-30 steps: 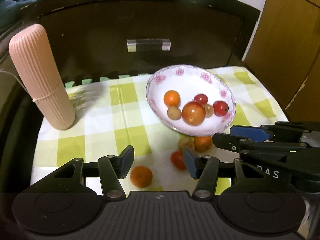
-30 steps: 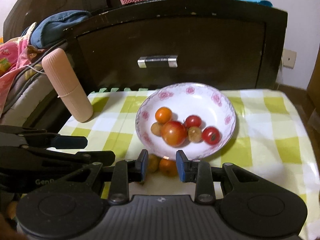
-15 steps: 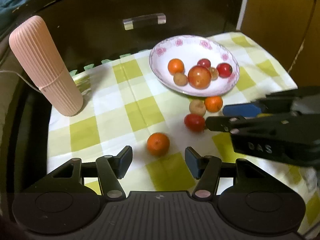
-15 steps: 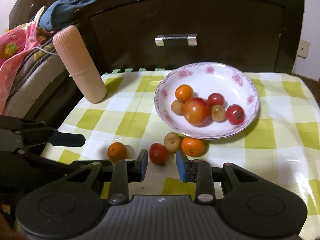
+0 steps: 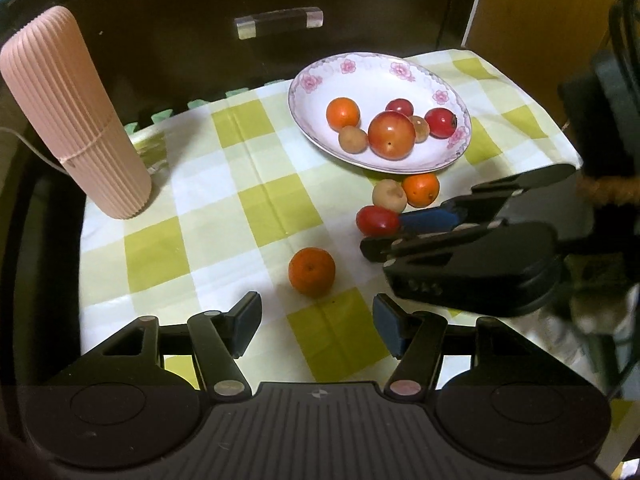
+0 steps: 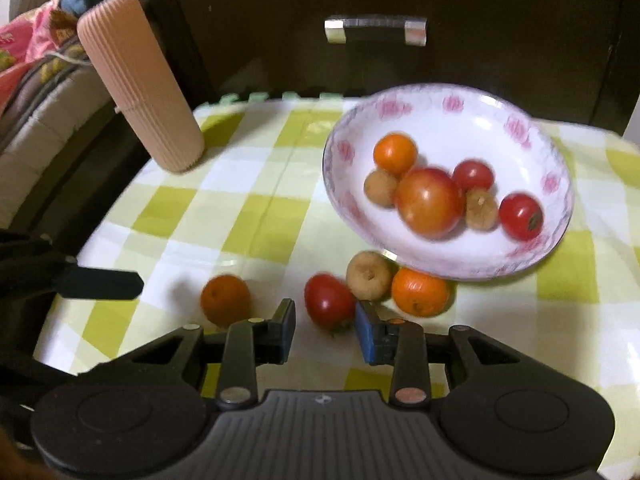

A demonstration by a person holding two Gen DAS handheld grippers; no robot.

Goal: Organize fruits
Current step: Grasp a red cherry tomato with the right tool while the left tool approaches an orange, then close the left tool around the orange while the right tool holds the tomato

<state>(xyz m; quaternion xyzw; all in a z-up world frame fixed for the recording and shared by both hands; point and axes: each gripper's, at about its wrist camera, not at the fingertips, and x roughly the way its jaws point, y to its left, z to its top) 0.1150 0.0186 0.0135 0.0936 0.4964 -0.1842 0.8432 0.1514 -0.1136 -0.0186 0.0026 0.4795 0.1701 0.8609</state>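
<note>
A white flowered plate [image 5: 440, 96] [image 6: 460, 100] holds several fruits. Loose on the checked cloth lie an orange [image 5: 311, 272] [image 6: 225, 298], a red tomato [image 5: 378, 220] [image 6: 330, 306], a tan fruit [image 5: 389, 195] [image 6: 369, 275] and a second orange [image 5: 421, 189] [image 6: 420, 291] by the plate's near rim. My left gripper [image 5: 316, 316] hovers just short of the lone orange, jaws opening, nothing between them. My right gripper [image 6: 325, 332] [image 5: 382, 234] is low over the cloth; its jaws are opening narrowly, with the red tomato at their tips and the pads not pressing it.
A pink ribbed cylinder [image 5: 76, 120] [image 6: 140, 92] stands at the cloth's far left corner. A dark cabinet with a clear drawer handle [image 5: 279, 24] closes off the back. The table drops off at left and right. Bedding [image 6: 24, 48] lies to the left.
The right gripper has come down and forward to the red tomato, its jaws a little wider. The left gripper's jaws have widened, and the lone orange now lies clear ahead of them.
</note>
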